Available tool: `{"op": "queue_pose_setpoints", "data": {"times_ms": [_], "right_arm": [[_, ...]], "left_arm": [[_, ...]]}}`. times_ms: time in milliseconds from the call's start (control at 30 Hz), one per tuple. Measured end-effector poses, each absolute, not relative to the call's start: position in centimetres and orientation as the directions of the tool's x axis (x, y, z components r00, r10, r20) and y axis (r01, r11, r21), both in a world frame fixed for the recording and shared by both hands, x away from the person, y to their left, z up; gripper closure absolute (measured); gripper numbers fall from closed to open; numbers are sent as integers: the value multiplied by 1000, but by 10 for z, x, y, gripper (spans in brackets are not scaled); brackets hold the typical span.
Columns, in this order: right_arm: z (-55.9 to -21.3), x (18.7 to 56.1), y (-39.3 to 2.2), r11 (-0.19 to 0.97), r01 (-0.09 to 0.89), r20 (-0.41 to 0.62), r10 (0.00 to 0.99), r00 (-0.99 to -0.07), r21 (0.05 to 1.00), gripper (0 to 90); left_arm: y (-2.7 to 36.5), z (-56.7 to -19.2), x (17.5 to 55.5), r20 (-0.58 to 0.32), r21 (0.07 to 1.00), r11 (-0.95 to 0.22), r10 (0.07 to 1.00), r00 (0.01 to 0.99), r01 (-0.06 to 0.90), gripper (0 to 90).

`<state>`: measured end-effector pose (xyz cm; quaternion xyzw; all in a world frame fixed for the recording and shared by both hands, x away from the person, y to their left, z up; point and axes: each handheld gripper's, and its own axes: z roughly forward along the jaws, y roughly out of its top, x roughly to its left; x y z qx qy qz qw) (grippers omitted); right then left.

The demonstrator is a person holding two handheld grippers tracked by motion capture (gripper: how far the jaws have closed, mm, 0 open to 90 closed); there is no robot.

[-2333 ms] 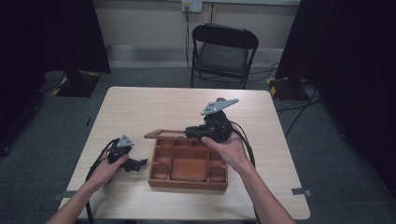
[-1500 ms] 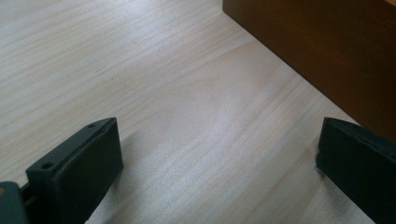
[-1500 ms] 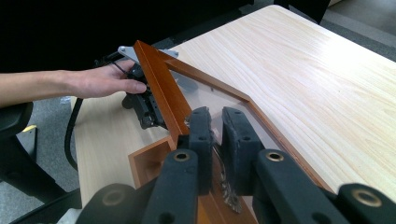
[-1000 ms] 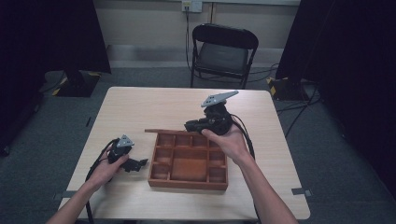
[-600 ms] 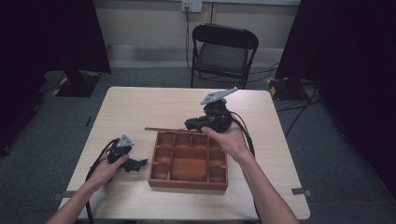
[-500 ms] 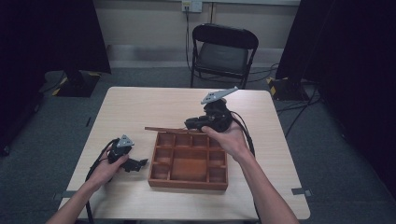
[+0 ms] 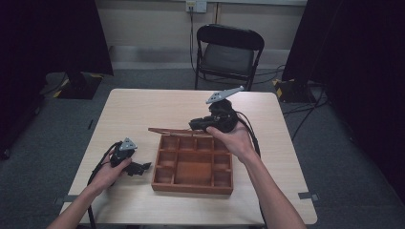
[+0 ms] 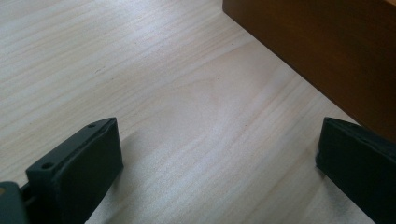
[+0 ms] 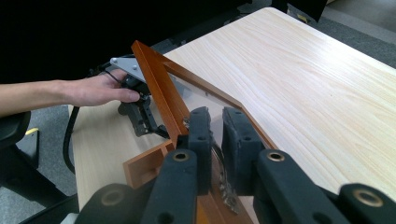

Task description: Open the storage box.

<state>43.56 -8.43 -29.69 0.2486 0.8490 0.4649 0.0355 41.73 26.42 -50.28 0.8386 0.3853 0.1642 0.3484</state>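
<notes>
My right gripper [image 9: 215, 122] clamps the lid [image 9: 156, 93], lifting it off the box [image 7: 193, 164]; left gripper [image 7: 128, 160] rests open alongside.

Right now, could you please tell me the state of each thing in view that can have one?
Wooden box: open, compartments bare, flat on the table.
Lid: raised, with a clear pane in a wooden frame, gripped at its front edge.
Right gripper: shut on the lid.
Left gripper: open, jaws wide apart, resting on the table beside the box.
Folding chair: unfolded, unoccupied.
</notes>
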Motion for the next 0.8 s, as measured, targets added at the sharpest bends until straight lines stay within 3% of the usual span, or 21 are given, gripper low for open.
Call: {"op": "queue_pose_setpoints", "data": {"times_ms": [800], "right_arm": [[-297,436,-85,442,390,171,457,-873,808,825]], "left_arm": [[264,-503,417,4,713,-456,762,647,533,0]]}}
